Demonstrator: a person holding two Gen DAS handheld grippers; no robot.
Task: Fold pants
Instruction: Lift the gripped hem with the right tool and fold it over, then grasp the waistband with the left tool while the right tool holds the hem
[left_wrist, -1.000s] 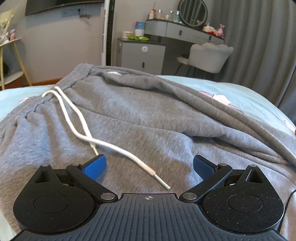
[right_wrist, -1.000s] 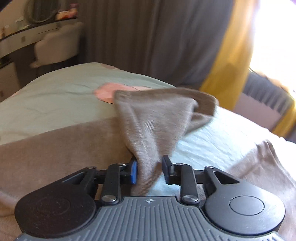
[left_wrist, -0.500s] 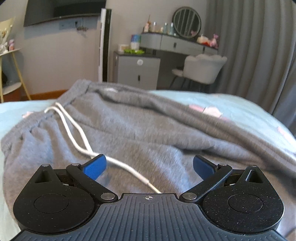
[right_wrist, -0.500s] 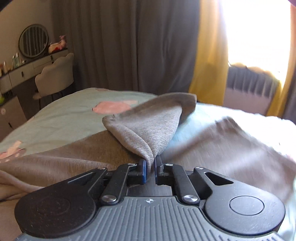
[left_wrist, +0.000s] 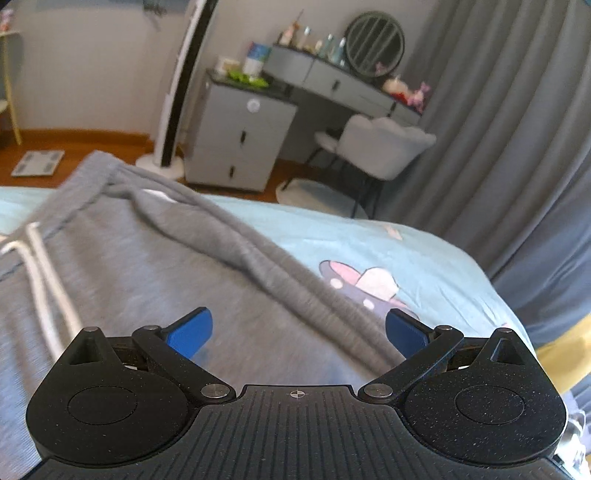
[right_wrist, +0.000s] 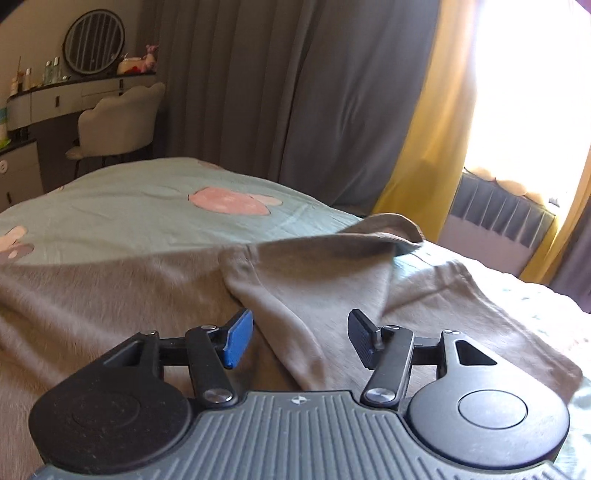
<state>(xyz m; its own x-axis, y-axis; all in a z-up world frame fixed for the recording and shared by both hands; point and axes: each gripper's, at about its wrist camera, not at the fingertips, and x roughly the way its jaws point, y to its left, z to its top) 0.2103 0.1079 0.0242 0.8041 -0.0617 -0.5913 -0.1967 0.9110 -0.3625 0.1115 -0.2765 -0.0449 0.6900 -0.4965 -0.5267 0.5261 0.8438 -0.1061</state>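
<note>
Grey sweatpants lie spread on a bed. Their white drawstring shows at the left of the left wrist view, near the waistband. My left gripper is open and empty just above the cloth. In the right wrist view the pants look brownish, and a folded-over leg end lies in front of my right gripper. That gripper is open and holds nothing; the leg end lies between its fingers, loose.
The light teal bedsheet with pink prints lies under the pants. Beyond the bed stand a grey cabinet, a dressing table with round mirror and a pale chair. Grey and yellow curtains and a radiator stand by the window.
My right gripper was shut on the leg end and has opened, letting the cloth drop onto the pants. My left gripper stayed open and swung right and up over the pants.
</note>
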